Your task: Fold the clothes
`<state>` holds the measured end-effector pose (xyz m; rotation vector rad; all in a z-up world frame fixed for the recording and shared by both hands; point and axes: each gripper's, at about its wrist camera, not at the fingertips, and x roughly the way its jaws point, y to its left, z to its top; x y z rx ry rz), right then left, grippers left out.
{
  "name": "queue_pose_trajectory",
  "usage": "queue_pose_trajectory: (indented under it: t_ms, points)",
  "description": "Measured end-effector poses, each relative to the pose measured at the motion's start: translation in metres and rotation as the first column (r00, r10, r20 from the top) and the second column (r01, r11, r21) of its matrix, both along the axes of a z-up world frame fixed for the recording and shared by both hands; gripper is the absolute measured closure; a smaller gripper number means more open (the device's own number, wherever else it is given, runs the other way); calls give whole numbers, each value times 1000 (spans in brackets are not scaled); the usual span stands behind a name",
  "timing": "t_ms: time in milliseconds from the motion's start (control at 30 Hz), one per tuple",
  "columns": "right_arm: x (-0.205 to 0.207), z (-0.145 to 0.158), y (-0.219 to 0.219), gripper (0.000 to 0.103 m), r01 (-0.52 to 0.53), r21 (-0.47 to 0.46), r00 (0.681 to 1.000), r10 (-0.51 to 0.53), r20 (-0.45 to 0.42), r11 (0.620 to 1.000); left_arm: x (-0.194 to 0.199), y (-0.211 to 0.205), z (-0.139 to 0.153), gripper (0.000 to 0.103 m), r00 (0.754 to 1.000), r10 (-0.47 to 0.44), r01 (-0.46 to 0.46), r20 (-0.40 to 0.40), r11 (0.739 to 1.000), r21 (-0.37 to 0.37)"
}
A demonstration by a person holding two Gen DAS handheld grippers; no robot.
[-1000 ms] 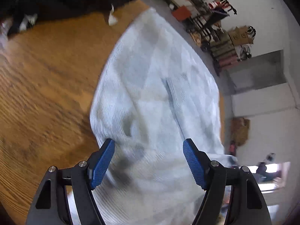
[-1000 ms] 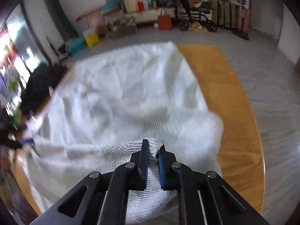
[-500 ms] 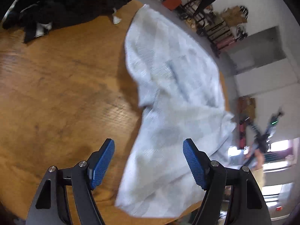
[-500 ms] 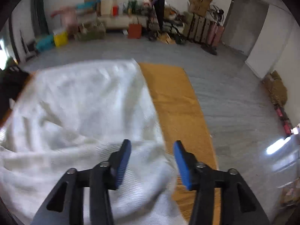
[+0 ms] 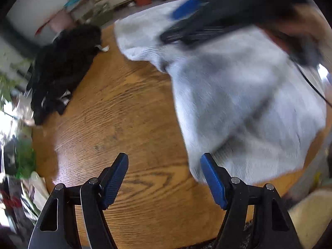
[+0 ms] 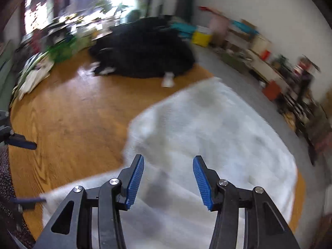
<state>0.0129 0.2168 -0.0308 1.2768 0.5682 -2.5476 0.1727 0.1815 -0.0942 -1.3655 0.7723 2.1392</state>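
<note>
The white knitted garment (image 5: 238,95) lies rumpled on the wooden desk (image 5: 116,112). The left tool (image 5: 165,178) hangs over bare wood with its jaws apart and empty, the garment's edge just beside its right-hand pad. The right tool (image 6: 168,181) hovers above the garment, jaws apart, gripping nothing. A black heap of clothes (image 6: 145,49) lies at the desk's far side, well apart.

One pale knitted garment (image 5: 238,95) lies on the one wooden table (image 5: 124,114), and one heap of black clothes (image 5: 62,66) sits at its far side. Two tongs show: the left tongs (image 5: 164,178) and the right tongs (image 6: 168,178), each with two blue pads.
</note>
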Motion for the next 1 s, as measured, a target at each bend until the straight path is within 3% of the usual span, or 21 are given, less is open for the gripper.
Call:
queue_pose_trajectory:
  t_ms: [200,300,367,400,500,600,733,1000]
  points:
    - [-18,-2,-30,49,-43,26,999,42,34,999,32,6,-5,30,979,-127,124,-163,992,-26]
    - [-34,-9,-39,49,-59,28,995,56,87,998,30,10,-12,30,981,-141,146,-132,989,24]
    - [-35,-13,-41,49,-88,26,987,84,133,996,25,11,-17,37,982,-125,131,-140,991,32]
    - [-35,-15,-42,49,-100,38,985,94,146,994,22,12,-19,48,983,-116,122,-145,992,36]
    - [-36,-24,-44,49,-102,73,984,89,156,992,8,8,-28,64,990,-70,77,-120,996,52]
    - [-39,-32,-40,69,-83,82,977,65,204,993,-1,4,-35,84,996,-49,57,-72,992,109]
    - [-41,-36,-35,84,-41,69,979,26,201,997,-4,-5,-37,91,998,-33,42,-61,988,147]
    - [-59,-18,-19,89,83,-35,981,-75,181,996,-5,-21,-38,94,1000,15,-10,-25,982,191]
